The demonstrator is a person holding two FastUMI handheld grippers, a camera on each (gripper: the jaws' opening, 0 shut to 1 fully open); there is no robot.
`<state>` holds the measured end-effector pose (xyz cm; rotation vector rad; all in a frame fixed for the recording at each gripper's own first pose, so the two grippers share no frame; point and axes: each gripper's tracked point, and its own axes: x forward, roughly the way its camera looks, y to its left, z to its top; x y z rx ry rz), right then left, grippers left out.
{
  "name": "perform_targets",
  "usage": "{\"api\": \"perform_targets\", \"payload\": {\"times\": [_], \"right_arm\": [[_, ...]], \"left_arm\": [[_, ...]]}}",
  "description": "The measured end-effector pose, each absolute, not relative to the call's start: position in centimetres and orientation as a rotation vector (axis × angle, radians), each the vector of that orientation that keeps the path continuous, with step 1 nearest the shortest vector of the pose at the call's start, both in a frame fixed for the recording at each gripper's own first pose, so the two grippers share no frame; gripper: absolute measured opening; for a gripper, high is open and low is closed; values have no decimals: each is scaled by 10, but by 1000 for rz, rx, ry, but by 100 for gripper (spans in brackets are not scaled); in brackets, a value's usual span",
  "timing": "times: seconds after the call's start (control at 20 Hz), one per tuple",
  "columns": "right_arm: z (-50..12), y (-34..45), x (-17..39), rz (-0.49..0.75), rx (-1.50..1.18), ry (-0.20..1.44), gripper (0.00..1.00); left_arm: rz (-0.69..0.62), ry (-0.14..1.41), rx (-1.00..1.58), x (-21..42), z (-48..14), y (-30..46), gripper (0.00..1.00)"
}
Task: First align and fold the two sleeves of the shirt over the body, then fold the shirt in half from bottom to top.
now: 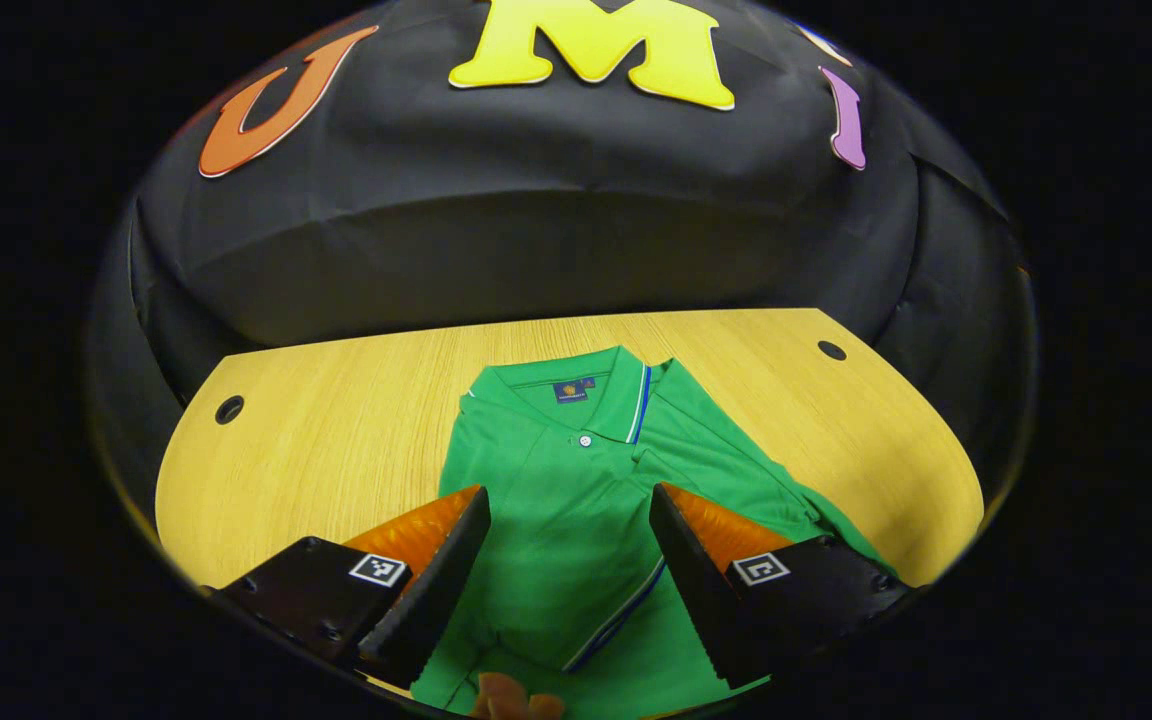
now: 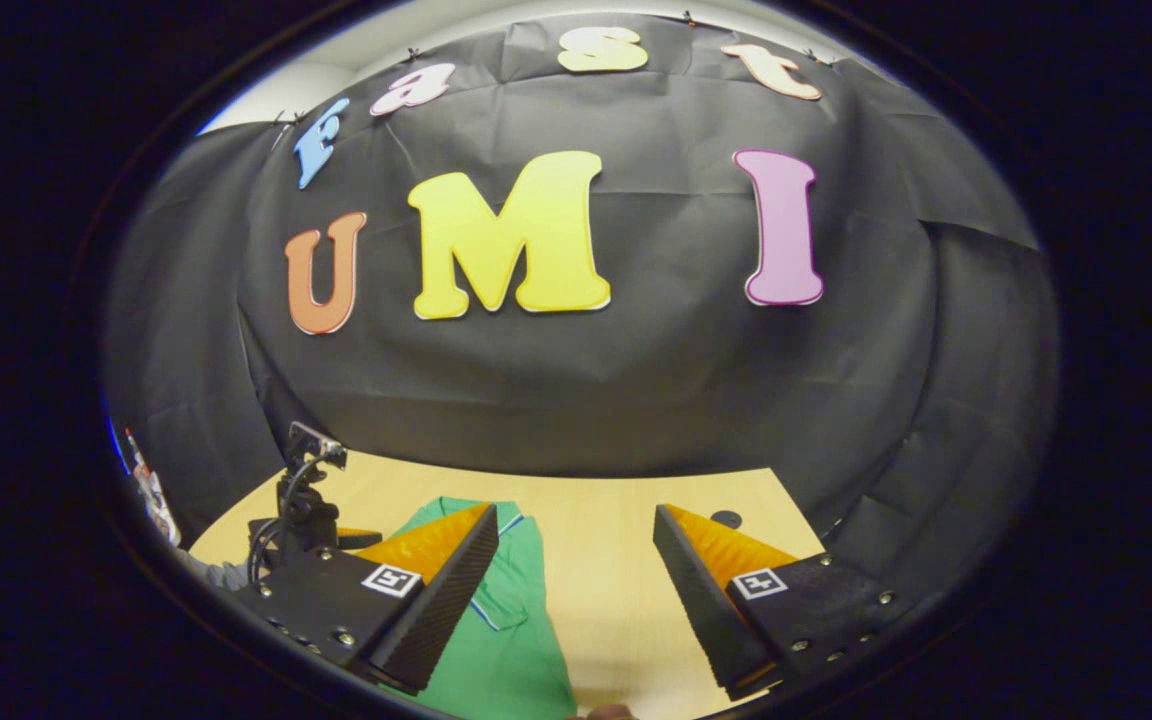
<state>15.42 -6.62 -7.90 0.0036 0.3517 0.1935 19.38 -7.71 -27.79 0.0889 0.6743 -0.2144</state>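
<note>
Left gripper view has your left gripper (image 1: pixel 569 570) wide open above the green shirt (image 1: pixel 576 500) on the table (image 1: pixel 336 420); sleeves seem folded, so pinch the hem squarely. Right gripper (image 2: pixel 569 590) hangs wide too.

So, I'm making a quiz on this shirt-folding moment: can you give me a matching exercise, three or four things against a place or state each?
Things:
1. green shirt
2. collar
3. left gripper
4. round hole

Place or state:
A. jaws open, above the shirt's body
B. at the shirt's far end, toward the booth wall
C. near the table's far corner
D. lying on the table, partly folded

Pairs: 1-D, 2-B, 3-A, 4-C
</note>
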Motion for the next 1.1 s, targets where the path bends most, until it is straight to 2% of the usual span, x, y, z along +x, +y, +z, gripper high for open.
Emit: {"api": "perform_targets", "payload": {"times": [0.2,0.4,0.8,1.1], "right_arm": [[-96,-52,140,214,5,369,97],[-114,-37,108,244,-20,394,96],[-150,-28,20,262,-38,467,97],[-185,-35,-53,260,-47,533,97]], "left_arm": [[-181,616,39,171,-242,-62,100],[-121,605,31,118,-223,-35,100],[-73,639,-42,-13,-221,-18,100],[-53,688,2,-91,-239,-9,100]]}}
